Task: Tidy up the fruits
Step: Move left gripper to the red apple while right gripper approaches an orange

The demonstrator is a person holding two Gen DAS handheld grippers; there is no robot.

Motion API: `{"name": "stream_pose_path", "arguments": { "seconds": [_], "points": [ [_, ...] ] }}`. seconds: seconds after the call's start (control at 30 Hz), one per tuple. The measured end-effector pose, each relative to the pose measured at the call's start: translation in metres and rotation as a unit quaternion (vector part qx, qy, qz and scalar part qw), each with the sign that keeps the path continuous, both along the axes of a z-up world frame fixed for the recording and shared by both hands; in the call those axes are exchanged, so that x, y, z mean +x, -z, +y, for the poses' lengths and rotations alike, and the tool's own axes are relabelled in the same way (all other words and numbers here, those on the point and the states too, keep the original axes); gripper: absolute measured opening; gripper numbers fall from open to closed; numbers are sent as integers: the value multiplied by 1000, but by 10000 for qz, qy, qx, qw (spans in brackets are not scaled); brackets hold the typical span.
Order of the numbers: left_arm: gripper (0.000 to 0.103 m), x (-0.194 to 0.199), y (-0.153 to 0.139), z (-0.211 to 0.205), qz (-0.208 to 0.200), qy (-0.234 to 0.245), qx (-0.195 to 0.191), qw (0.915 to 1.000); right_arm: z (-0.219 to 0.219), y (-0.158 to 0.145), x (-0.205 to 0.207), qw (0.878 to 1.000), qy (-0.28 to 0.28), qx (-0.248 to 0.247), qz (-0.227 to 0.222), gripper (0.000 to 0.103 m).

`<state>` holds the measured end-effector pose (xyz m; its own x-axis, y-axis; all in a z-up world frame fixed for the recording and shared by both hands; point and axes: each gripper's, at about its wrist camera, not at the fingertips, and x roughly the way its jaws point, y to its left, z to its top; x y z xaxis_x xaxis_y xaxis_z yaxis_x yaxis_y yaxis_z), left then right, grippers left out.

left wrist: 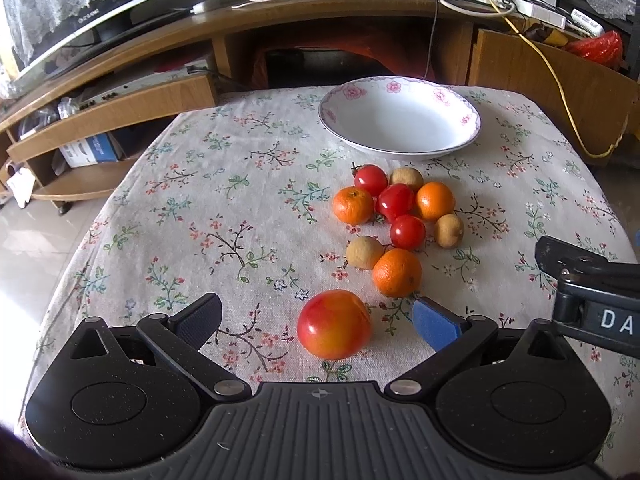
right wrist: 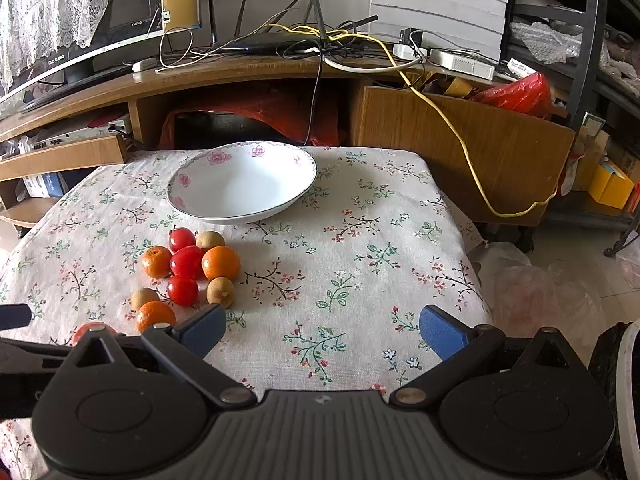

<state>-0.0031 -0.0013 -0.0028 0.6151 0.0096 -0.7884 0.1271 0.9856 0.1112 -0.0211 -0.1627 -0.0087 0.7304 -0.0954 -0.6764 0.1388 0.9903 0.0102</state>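
Note:
A red-yellow apple (left wrist: 334, 325) lies on the floral tablecloth between the open fingers of my left gripper (left wrist: 318, 322), untouched. Beyond it lies a cluster of three oranges (left wrist: 397, 273), three red cherry tomatoes (left wrist: 395, 201) and three tan longans (left wrist: 364, 252). An empty white bowl with pink flowers (left wrist: 400, 118) stands at the table's far side. In the right wrist view the bowl (right wrist: 242, 181) and the fruit cluster (right wrist: 188, 263) sit left of centre. My right gripper (right wrist: 323, 331) is open and empty over bare cloth to the right of the fruit.
The small table (right wrist: 360, 248) drops off at its right edge to a tiled floor with plastic bags (right wrist: 532, 284). A wooden TV stand (left wrist: 280, 20) with cables and a yellow cord (right wrist: 460, 140) stands behind the table. The right gripper's body (left wrist: 592, 292) shows at the right in the left wrist view.

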Motion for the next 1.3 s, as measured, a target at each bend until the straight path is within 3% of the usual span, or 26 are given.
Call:
{"name": "stream_pose_path", "arguments": {
  "seconds": [1.03, 1.3],
  "points": [
    [102, 1, 4, 19, 108, -118, -18, 9999, 7, 6, 7, 9995, -237, 4, 207, 103],
    [100, 3, 3, 33, 141, -140, -198, 9996, 13, 11, 10, 9978, -547, 90, 377, 97]
  ]
}}
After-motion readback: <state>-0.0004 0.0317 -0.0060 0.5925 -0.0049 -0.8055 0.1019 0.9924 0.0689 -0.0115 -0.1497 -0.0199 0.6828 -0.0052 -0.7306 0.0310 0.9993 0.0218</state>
